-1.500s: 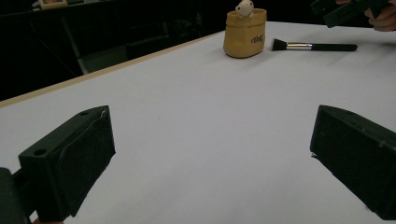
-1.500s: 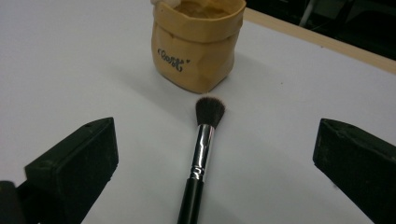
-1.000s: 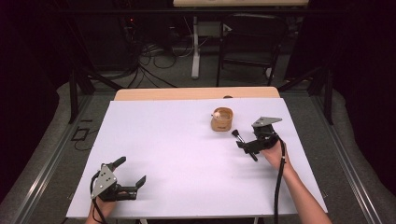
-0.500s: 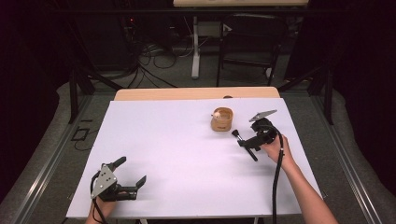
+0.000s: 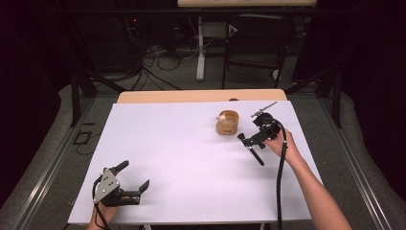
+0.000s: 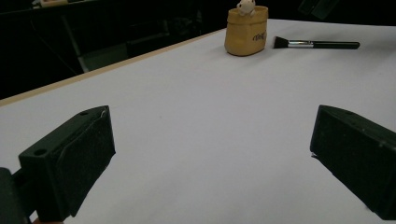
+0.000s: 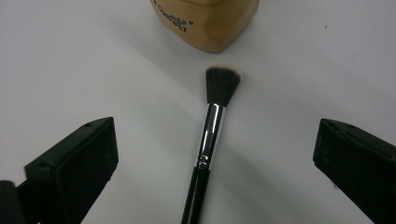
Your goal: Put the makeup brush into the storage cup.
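- Bench: white top with a strip of pale wood along its far edge; it carries every item below.
- Pouch: small tan, bag-shaped holder with dark lettering on its side, standing upright on the far right part of the bench. A small pale figure sits in its open top. This is the landmark for the entries that follow.
- Brush: black handle, bright metal ferrule, dark bristles with lighter tips. It lies flat on the bench just beside the pouch, on the person's side and to the right of it. The bristle end points toward the pouch and stops just short of its base; the two are near but not touching. The handle runs away from the pouch toward the person.
- Right gripper: held in the person's right hand, just right of the pouch and directly over the brush. Jaws released and spread wide, one to each side of the brush handle, neither touching it. A black cable trails back from it along the forearm.
- Left gripper: held in the person's left hand, well apart from the pouch, at the near left corner of the bench. Jaws released, spread wide, with only bare white surface between them. In the left gripper view the pouch and brush lie far ahead.
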Motion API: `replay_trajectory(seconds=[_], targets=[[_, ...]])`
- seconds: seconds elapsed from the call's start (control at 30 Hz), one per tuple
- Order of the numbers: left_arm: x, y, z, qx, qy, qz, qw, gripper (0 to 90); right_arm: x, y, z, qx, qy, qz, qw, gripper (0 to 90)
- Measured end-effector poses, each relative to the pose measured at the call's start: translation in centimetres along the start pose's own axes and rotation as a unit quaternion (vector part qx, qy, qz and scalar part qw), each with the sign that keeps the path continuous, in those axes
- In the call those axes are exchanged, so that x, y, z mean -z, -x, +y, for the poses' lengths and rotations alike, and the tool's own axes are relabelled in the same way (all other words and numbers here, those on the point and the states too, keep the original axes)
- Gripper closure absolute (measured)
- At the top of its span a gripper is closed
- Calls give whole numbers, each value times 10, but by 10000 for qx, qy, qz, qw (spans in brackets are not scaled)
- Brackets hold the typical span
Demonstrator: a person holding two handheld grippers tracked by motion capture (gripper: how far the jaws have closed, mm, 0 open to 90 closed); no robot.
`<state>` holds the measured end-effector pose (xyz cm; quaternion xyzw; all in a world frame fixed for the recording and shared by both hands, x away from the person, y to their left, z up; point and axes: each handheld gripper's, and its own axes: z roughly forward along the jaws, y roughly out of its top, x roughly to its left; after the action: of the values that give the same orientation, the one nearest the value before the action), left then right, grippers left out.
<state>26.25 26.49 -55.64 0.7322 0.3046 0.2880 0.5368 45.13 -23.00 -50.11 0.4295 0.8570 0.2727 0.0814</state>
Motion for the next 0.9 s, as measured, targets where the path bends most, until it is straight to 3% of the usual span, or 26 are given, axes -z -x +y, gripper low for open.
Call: replay_trajectory(seconds=[0.07, 0.13, 0.2, 0.3, 0.33, 0.37, 0.4, 0.43, 0.5, 0.53, 0.6, 0.67, 0.7, 0.73, 0.77, 0.87, 0.9], targets=[[0, 0, 0, -6, -2, 3, 10000, 0, 0, -1, 5, 47, -211, -5, 9998, 0], [0, 0, 0, -11, -1, 0, 10000, 0, -2, -3, 9, 52, -246, 6, 9997, 0], [0, 0, 0, -3, 1, -9, 10000, 0, -4, -5, 16, 188, -547, -125, 9982, 0], [1, 1, 0, -11, -1, -19, 10000, 0, -9, -6, 18, 158, -637, -16, 9978, 0], [1, 0, 0, -12, -1, -21, 10000, 0, -9, -6, 21, 168, -838, -20, 9963, 0], [1, 0, 0, -16, -3, -25, 10000, 0, -14, -6, 20, 104, -605, -4, 9981, 0], [1, 0, 0, -16, -6, -24, 10000, 0, -12, -5, 24, 179, -970, -48, 9951, 0], [1, 0, 0, -16, -1, -25, 10000, 0, -12, -5, 27, 182, -1128, -47, 9934, 0], [1, 0, 0, -18, -3, -21, 10000, 0, -17, -8, 28, 238, -994, -153, 9946, 0], [1, 0, 0, -22, -14, -18, 10000, 0, -18, -9, 31, 271, -1247, -208, 9916, 0], [0, 0, 0, -41, -39, -35, 10000, 0, -21, -10, 31, 276, -1257, -127, 9916, 0], [1, 0, 0, -37, -38, -39, 10000, 0, -20, -10, 36, 285, -1494, -174, 9882, 1], [1, 0, 0, -42, -37, -36, 10000, 0, -25, -11, 35, 211, -1217, -254, 9920, 110], [1, 0, 0, -45, -33, -35, 10000, 0, -19, -13, 42, 233, -1831, -453, 9818, 165], [1, 0, 0, -41, -28, -35, 10000, 0, -25, -14, 39, 113, -1461, -426, 9883, 167], [1, 1, 0, -52, -35, -43, 10000, 0, -29, -14, 39, 213, -1430, -415, 9886, 220], [1, 1, 0, -53, -37, -43, 10000, 0, -34, -15, 37, 122, -1175, -399, 9922, 250]])
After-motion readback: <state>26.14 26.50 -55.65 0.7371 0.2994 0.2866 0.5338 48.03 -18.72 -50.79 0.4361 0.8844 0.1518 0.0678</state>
